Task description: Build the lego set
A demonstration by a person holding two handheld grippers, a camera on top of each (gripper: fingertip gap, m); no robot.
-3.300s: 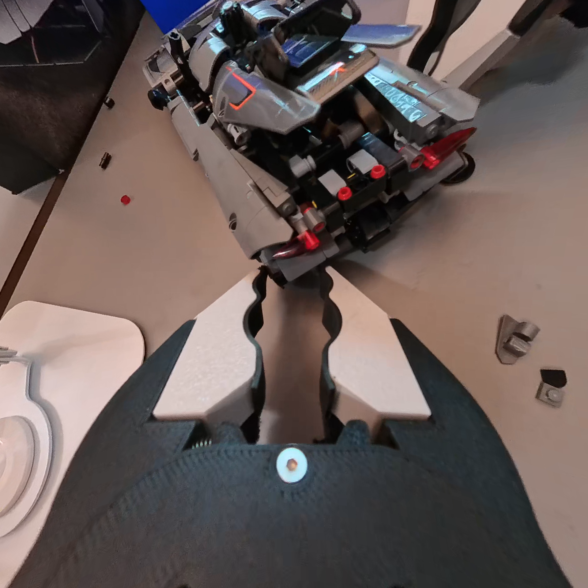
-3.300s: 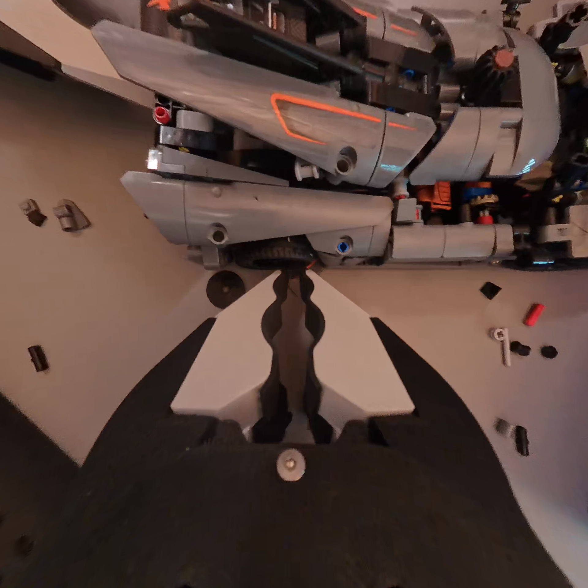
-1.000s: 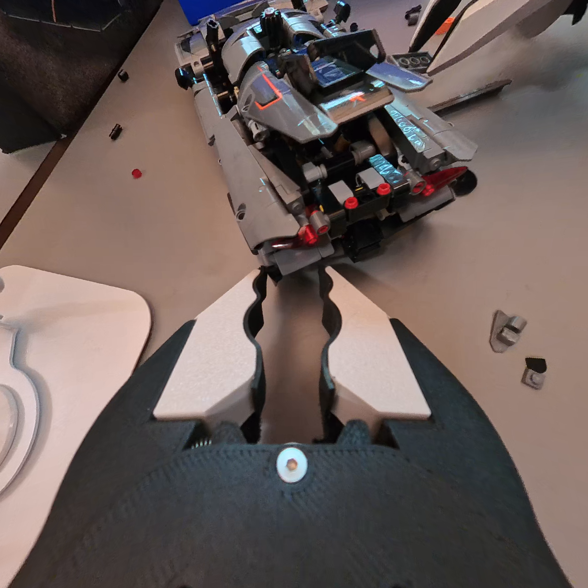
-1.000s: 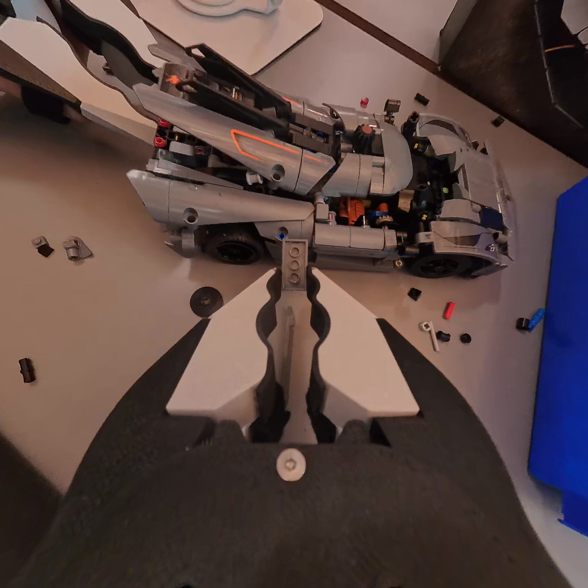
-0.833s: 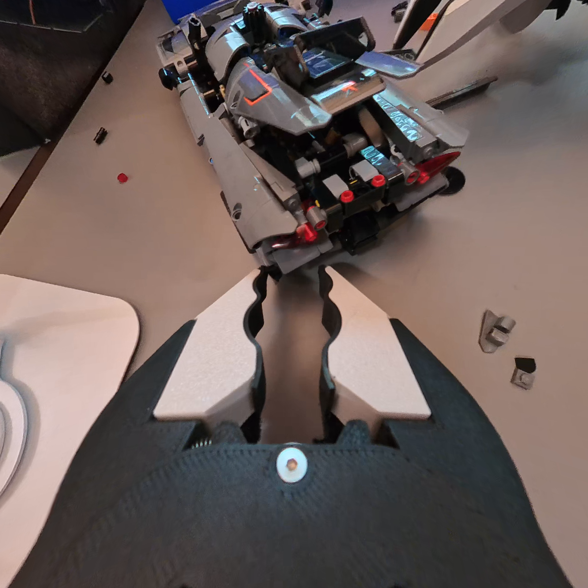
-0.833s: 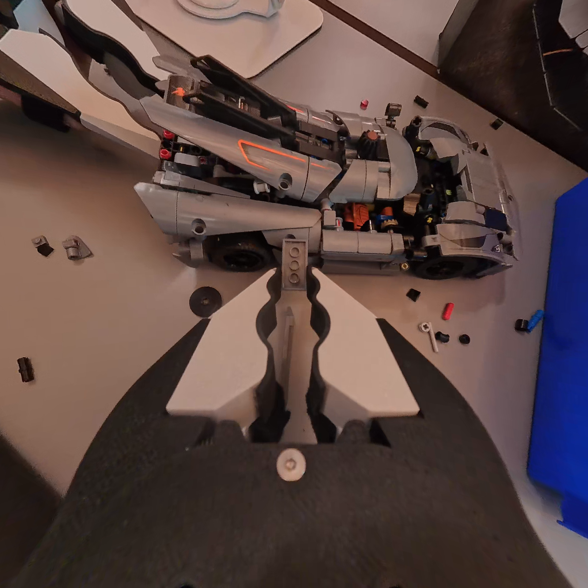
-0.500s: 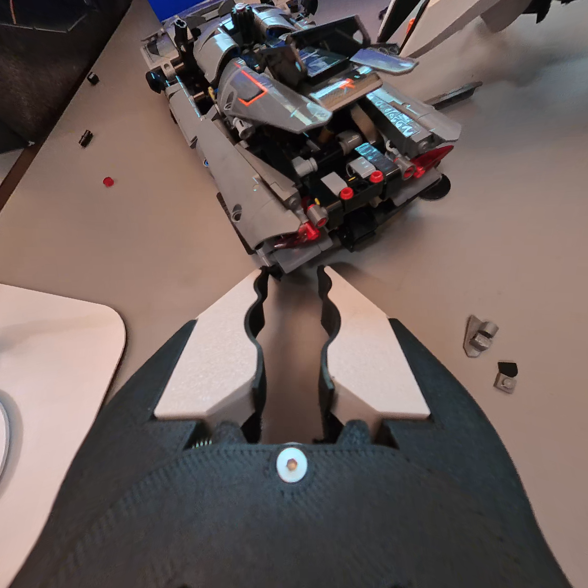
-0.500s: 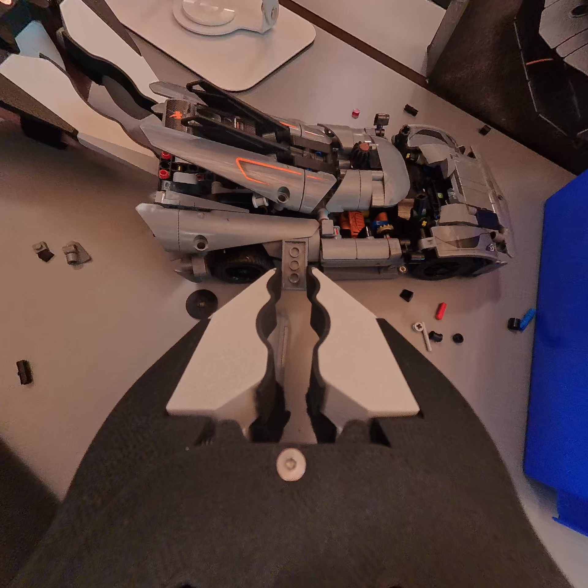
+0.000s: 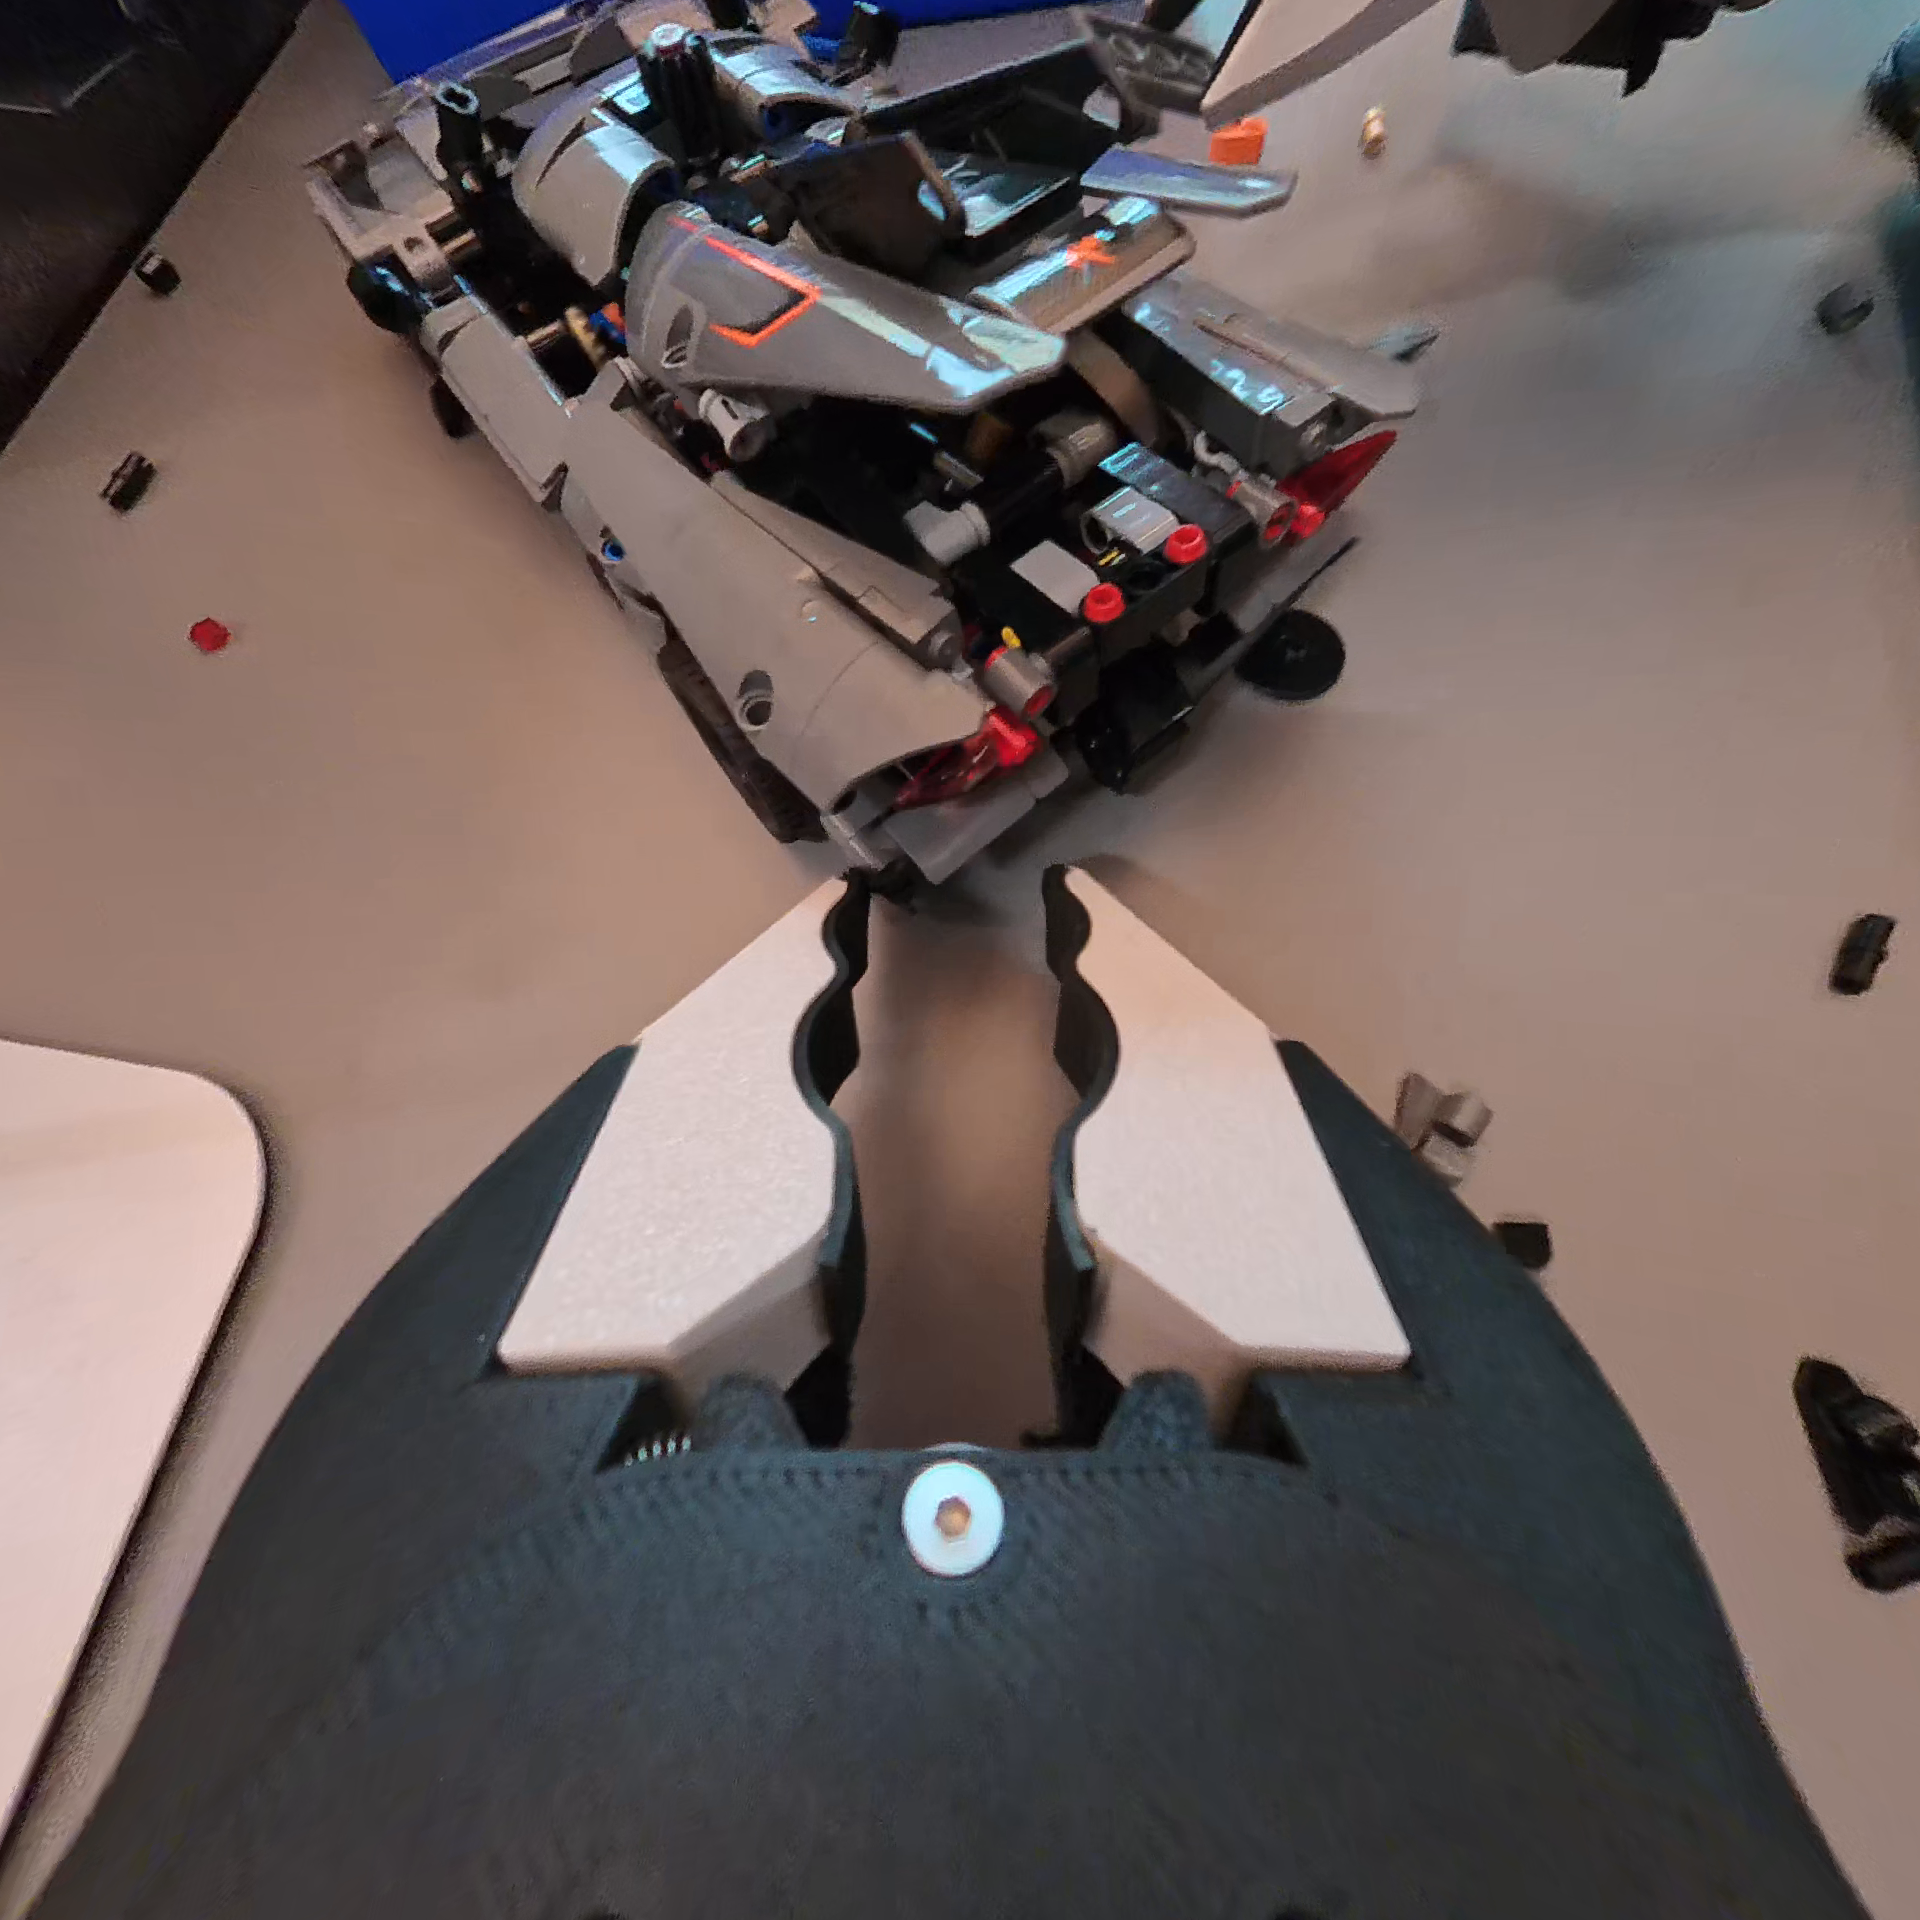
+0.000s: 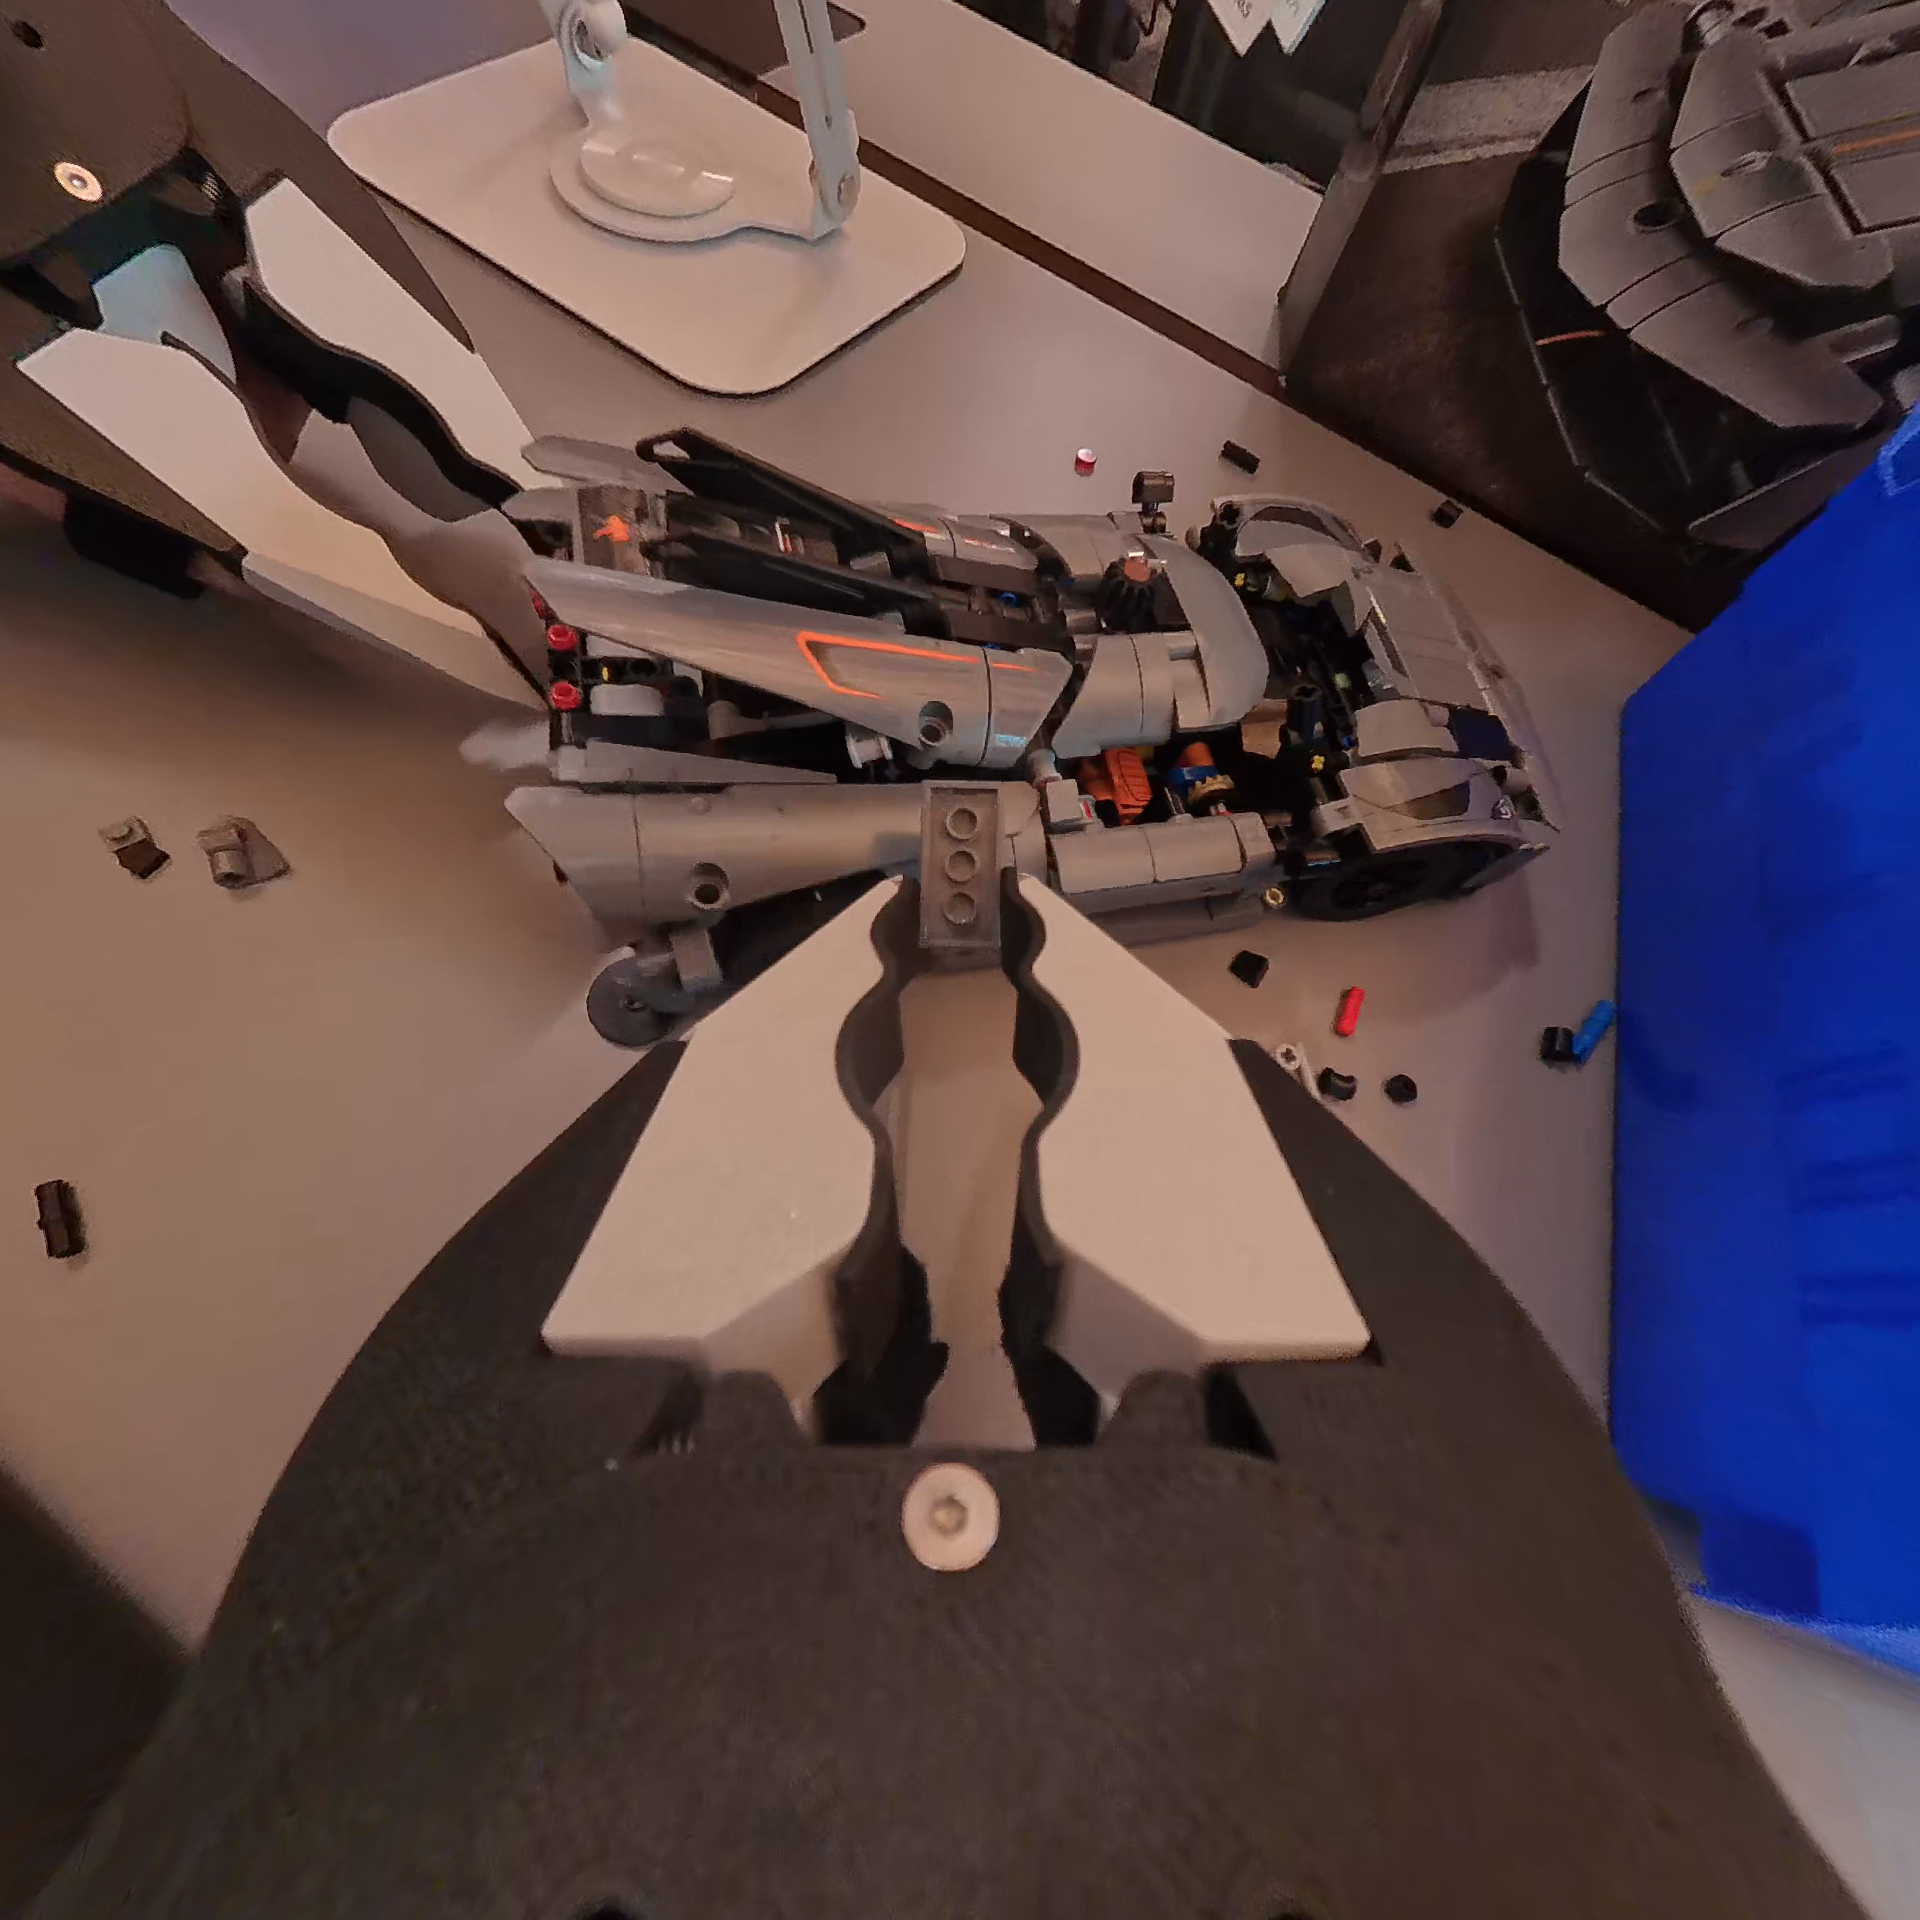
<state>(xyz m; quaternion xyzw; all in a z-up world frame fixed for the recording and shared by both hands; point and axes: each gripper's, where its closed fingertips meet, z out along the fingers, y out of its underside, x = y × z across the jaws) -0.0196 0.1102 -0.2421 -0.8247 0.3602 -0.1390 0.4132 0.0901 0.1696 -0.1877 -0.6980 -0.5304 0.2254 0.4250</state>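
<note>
Bare table (image 10: 312, 1039) left of car (image 10: 987, 707); blue bin (image 10: 1766, 1039) close right.

1. The light is warm and rather dim in both views; the table (image 9: 312, 831) looks beige-brown.
2. Ahead of the left gripper (image 9: 951, 883), glare shines on the grey panels of the lego car (image 9: 831, 436).
3. A soft shadow lies on the table between its fingers.
4. Far right of this gripper, the edge is blurred and small pieces smear.
5. In the right wrist view, the blue bin (image 10: 1766, 1039) right of the right gripper (image 10: 961, 894) looks smeared, and lines bend at the edges.
</note>
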